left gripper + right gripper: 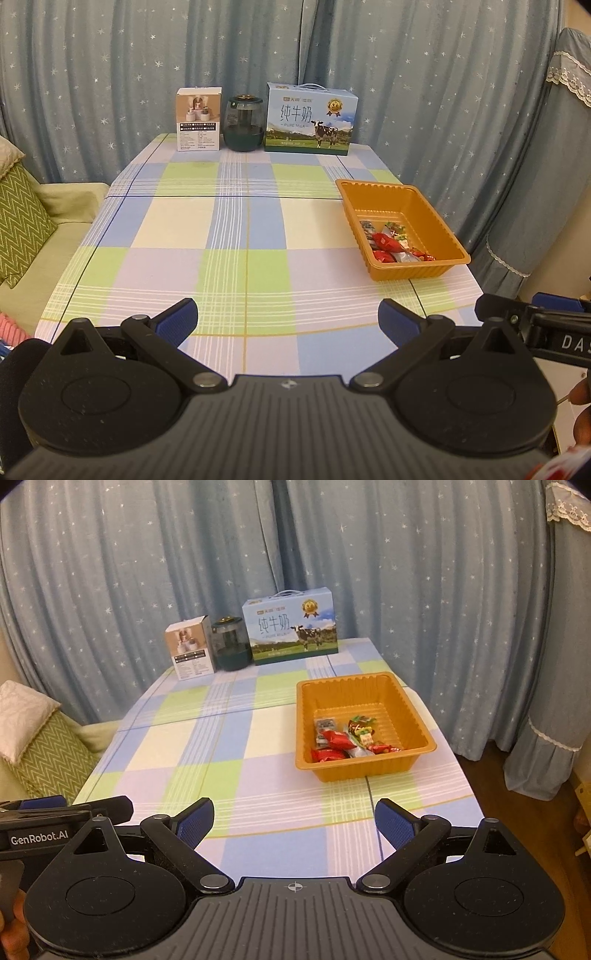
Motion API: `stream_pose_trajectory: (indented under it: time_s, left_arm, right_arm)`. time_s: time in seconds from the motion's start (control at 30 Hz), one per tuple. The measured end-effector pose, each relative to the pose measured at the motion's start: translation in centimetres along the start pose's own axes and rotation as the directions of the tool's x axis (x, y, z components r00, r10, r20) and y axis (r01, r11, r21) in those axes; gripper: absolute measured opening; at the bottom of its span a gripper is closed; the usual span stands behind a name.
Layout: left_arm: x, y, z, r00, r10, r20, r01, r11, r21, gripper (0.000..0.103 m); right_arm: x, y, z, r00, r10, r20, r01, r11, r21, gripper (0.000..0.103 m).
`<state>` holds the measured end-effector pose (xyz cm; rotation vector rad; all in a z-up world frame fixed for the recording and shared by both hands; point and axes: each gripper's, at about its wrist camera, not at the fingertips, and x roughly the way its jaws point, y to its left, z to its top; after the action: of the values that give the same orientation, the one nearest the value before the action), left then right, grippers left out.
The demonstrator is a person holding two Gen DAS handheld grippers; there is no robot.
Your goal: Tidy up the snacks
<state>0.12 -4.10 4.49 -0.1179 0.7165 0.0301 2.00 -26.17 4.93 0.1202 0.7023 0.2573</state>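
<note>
An orange plastic tray (436, 206) (314, 698) sits on the right side of the checked table. Several wrapped snacks (395, 245) (347, 740), red, silver and green, lie heaped in its near end. My left gripper (288, 321) stands open over the table's near edge, with nothing between its blue pads. My right gripper (294, 823) is open too, empty, near the front edge and short of the tray. In each wrist view the other gripper shows at the side.
At the table's far end stand a small white carton (199, 119) (190, 651), a dark green jar (243, 123) (229, 643) and a blue milk box (312, 118) (291, 629). Starry curtains hang behind. A sofa with cushions (22, 218) lies to the left.
</note>
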Motion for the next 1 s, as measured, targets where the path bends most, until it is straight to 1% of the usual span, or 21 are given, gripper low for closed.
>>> stream_pose_trajectory:
  time_s: [0.33, 1.0]
  left_arm:
    - [-0.53, -0.14, 0.0, 1.0, 0.011, 0.015, -0.011, 1.0, 0.014, 0.103]
    - [-0.46, 0.05, -0.19, 1.0, 0.014, 0.016, -0.015, 1.0, 0.014, 0.103]
  right_arm:
    - [-0.77, 0.42, -0.14, 1.0, -0.008, 0.017, 0.008, 1.0, -0.008, 0.093]
    - [-0.48, 0.57, -0.3, 1.0, -0.008, 0.009, 0.008, 1.0, -0.014, 0.094]
